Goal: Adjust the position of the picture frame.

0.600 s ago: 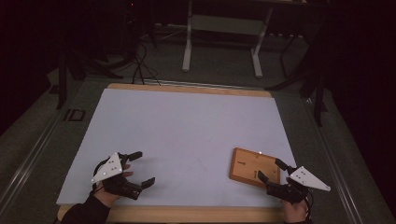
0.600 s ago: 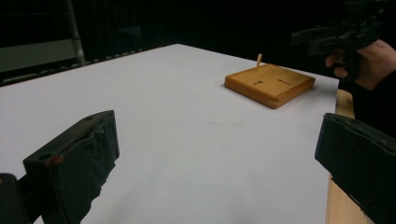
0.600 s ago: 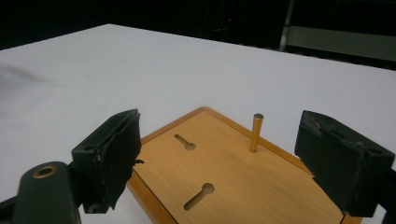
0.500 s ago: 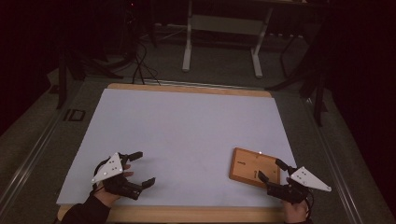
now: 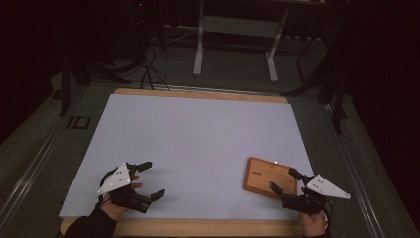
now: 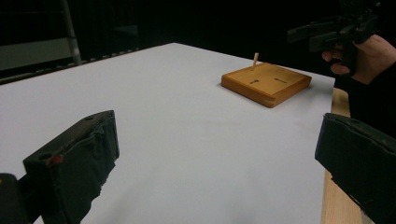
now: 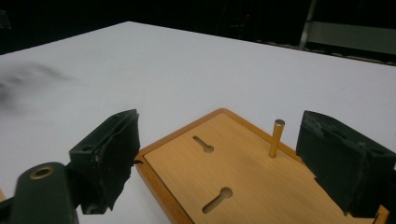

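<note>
Wooden block [image 5: 270, 177], square and flat, honey-coloured with a darker raised edge, lies on the white surface [image 5: 198, 134] at its near right corner, a little in from the edge. Two keyhole-shaped slots [image 7: 203, 143] are cut into its top face, one nearer the front and one farther back. One slim wooden peg [image 7: 276, 137] stands upright near the block's far edge, in the left gripper view seen at its far corner [image 6: 255, 60].

Right gripper [image 5: 283, 181]: held in a hand at the near right corner of the surface, black body with a grey three-cornered plate on top. Jaws stand wide apart, with nothing between the pads. In the right gripper view they reach over the block's near part, one jaw at its left corner, the other beside the peg but clear of it; whether they touch the wood cannot be told.

Left gripper [image 5: 151, 179]: held in a hand at the near left corner of the surface, well apart from the block. Jaws wide open and empty, pointing across the bare white sheet toward the block.

White sheet covers a pale wooden tabletop [image 5: 198, 227], whose rim shows along the near and far sides. Beyond the surface, a dark floor with metal table legs [image 5: 199, 42] and loose cables [image 5: 148, 64].
</note>
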